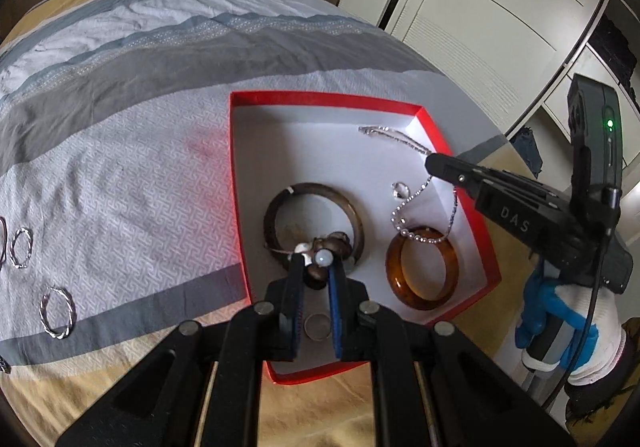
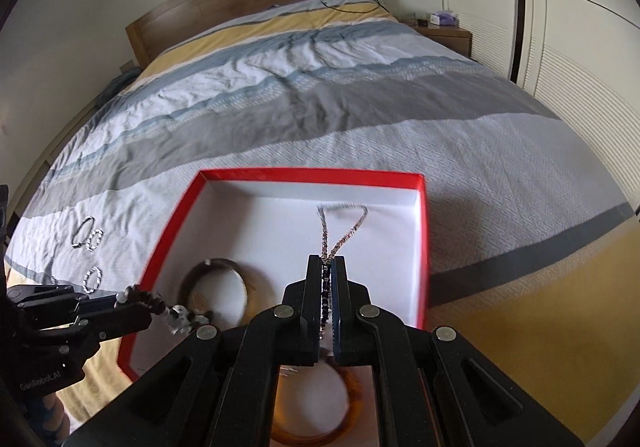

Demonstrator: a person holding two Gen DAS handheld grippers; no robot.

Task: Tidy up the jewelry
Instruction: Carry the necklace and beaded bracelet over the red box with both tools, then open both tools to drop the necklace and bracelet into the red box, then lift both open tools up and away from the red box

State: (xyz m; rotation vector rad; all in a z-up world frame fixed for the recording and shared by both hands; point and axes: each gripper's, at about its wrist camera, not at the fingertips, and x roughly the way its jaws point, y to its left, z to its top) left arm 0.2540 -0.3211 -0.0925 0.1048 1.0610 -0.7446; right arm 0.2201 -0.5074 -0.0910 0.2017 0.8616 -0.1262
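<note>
We observe the silver chain necklace (image 2: 340, 223) pinched between the closed fingers of the right gripper (image 2: 329, 267), its loop trailing inside the red box (image 1: 452, 147). The left gripper (image 1: 316, 261) is clamped on a beaded bracelet (image 1: 326, 243) over the dark bangle (image 1: 280, 207). An amber bangle (image 1: 452, 259) lies beside it. Three silver hoops (image 1: 58, 313) rest on the bedspread (image 1: 140, 175), outside the box.
</note>
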